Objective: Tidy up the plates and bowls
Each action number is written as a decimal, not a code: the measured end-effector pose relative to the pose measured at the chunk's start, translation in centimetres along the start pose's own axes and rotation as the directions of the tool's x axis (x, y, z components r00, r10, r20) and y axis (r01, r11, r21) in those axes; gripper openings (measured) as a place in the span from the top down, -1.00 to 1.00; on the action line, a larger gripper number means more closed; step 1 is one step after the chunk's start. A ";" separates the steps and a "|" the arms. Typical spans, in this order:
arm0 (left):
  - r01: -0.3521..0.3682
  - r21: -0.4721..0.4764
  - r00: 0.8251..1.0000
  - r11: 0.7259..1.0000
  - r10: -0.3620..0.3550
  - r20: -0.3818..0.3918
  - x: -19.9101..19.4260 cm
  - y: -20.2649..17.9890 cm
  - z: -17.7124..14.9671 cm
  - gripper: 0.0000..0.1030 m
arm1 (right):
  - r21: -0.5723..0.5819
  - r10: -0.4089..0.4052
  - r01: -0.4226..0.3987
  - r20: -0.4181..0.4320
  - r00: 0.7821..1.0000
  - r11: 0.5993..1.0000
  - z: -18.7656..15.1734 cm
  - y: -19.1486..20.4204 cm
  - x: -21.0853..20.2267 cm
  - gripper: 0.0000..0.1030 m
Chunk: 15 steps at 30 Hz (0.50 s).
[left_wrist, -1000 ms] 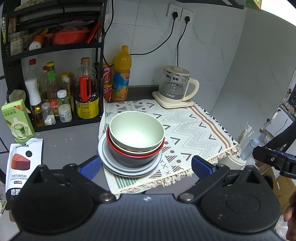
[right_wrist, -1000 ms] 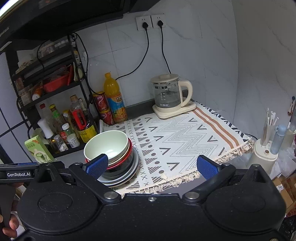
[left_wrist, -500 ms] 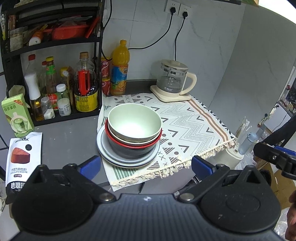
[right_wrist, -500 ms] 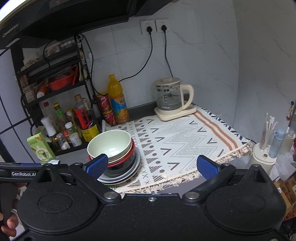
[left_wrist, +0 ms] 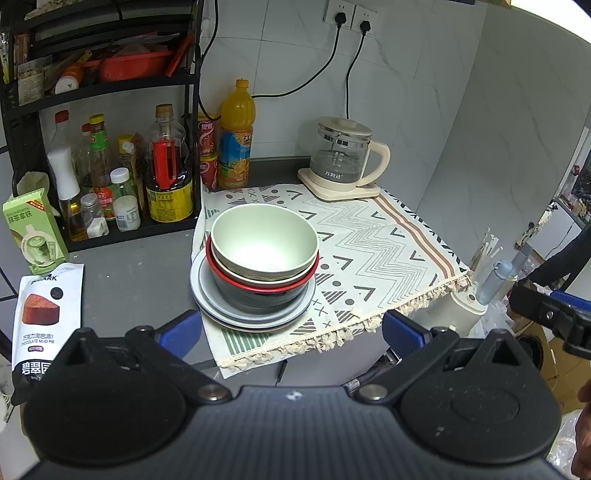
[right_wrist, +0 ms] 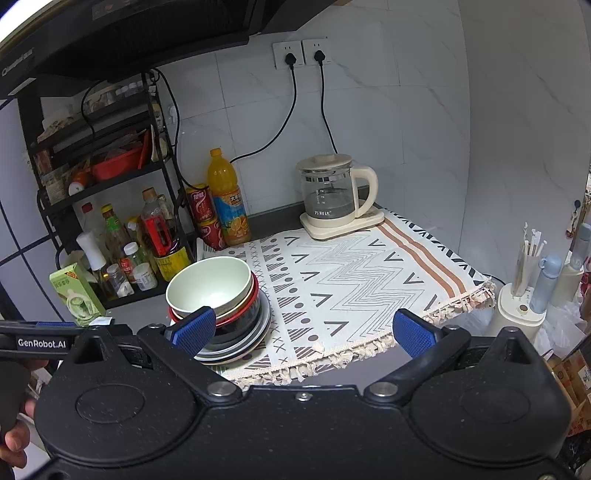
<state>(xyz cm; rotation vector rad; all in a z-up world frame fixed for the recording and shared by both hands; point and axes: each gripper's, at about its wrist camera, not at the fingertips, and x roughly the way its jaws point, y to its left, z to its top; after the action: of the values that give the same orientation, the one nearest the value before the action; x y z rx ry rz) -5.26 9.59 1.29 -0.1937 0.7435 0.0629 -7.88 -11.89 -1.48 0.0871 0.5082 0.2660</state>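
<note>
Left wrist view shows the dark grey counter [left_wrist: 140,280] under a patterned fringed cloth [left_wrist: 369,251] carrying stacked round plates [left_wrist: 255,317] topped by 3 nested bowls [left_wrist: 264,251], a leaning pile that could topple if nudged, ahead of both wide, empty tongs [left_wrist: 282,332].

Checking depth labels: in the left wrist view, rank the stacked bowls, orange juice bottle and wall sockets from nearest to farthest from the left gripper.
1. Stacked bowls: just ahead of the left gripper, on the cloth's left.
2. Orange juice bottle: behind them, by the rack.
3. Wall sockets: high on the back wall.
</note>
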 end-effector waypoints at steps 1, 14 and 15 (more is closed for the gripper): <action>0.000 -0.002 1.000 1.000 0.000 -0.001 0.0 0.0 0.0 -1.00 | 0.000 0.000 0.000 0.001 1.000 1.000 0.0 0.0 0.0 -1.00; -0.025 -0.014 1.000 1.000 0.025 -0.006 0.1 0.5 0.1 -1.00 | -0.003 -0.004 0.004 0.016 1.000 1.000 -0.3 0.4 -0.2 -1.00; -0.024 -0.017 1.000 1.000 0.024 -0.007 0.1 0.6 0.1 -1.00 | -0.003 -0.005 0.005 0.015 1.000 1.000 -0.3 0.4 -0.2 -1.00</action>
<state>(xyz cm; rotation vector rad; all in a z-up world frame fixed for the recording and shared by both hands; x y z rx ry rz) -5.17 10.16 1.22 -0.2011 0.7525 0.0915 -8.31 -11.55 -1.62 0.0850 0.4929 0.2610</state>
